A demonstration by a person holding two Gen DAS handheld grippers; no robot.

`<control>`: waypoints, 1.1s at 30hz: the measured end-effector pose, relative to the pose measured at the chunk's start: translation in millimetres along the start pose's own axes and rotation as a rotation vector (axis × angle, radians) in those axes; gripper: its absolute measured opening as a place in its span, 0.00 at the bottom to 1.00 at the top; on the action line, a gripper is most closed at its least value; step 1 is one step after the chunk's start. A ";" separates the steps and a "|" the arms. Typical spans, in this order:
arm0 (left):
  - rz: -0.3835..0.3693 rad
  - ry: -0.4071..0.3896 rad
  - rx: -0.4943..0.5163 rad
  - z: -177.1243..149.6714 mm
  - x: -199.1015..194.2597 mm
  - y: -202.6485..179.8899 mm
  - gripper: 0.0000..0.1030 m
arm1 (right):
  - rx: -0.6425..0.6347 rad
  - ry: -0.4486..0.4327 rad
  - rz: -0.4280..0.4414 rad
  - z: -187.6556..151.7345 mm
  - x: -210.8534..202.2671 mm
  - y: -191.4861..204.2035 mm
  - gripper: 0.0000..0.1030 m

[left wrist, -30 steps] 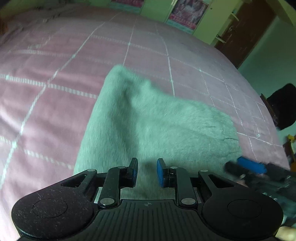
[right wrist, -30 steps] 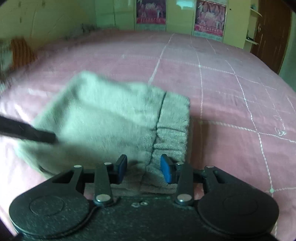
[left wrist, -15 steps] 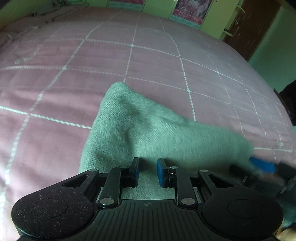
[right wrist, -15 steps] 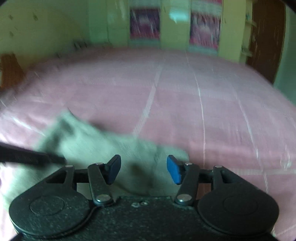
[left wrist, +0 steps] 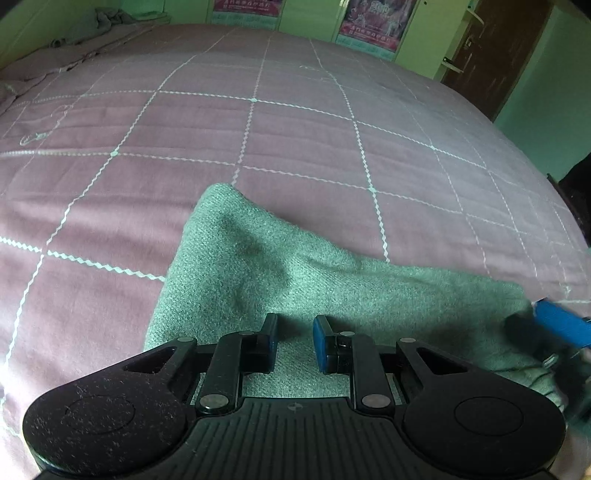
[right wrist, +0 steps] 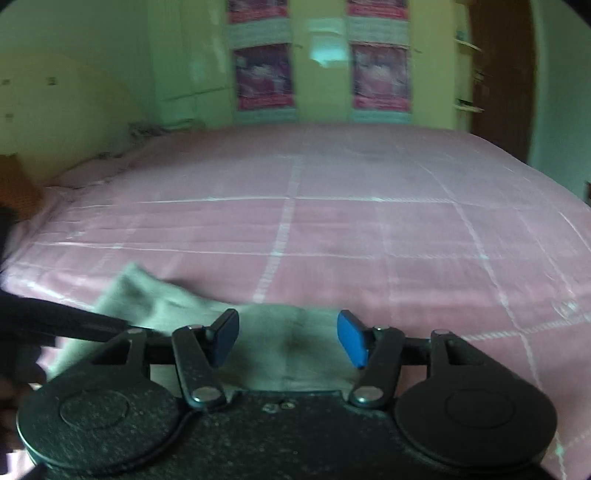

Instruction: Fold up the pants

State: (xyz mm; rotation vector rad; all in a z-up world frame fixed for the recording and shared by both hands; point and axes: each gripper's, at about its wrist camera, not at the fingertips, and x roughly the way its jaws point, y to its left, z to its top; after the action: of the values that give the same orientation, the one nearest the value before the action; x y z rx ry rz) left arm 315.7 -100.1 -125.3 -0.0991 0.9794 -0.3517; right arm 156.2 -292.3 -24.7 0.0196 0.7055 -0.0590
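Grey-green knit pants [left wrist: 332, 288] lie bunched on the pink checked bedspread [left wrist: 258, 129], one corner peaking toward the bed's middle. My left gripper [left wrist: 295, 343] sits at the near edge of the pants, jaws nearly together with cloth bunched between them. The right gripper's blue pad [left wrist: 561, 325] shows at the pants' right end. In the right wrist view, the right gripper [right wrist: 288, 338] has its jaws opening above the pants [right wrist: 155, 295], pads clear of the cloth. The left gripper [right wrist: 74, 325] appears there as a dark bar over the cloth.
The bedspread [right wrist: 369, 240] stretches far ahead and to both sides. Crumpled bedding [left wrist: 103, 22] lies at the far left corner. A brown door [left wrist: 491, 55] and wall posters [right wrist: 262, 77] stand beyond the bed. A dark object [left wrist: 580, 184] sits off the right edge.
The right gripper's jaws have widened and its view has tipped up, the pants sliding low in frame. The left gripper drew back with the cloth, then held still.
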 end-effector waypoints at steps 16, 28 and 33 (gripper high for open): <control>-0.008 0.004 0.014 -46.3 -51.0 -0.4 0.20 | 0.022 0.141 -0.031 -21.9 0.4 -8.7 0.69; -0.031 -0.004 -0.013 -80.1 -69.9 2.7 0.21 | 0.345 0.226 0.091 -55.5 -30.0 -44.2 0.67; -0.025 -0.008 -0.005 -83.4 -67.4 0.9 0.21 | 0.435 0.262 0.128 -64.6 -34.3 -52.1 0.66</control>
State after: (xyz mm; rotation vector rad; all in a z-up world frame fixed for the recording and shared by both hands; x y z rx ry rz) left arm 212.9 -70.4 -118.5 -0.1171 0.9719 -0.3717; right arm 85.2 -340.3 -51.6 0.4963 0.9404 -0.0870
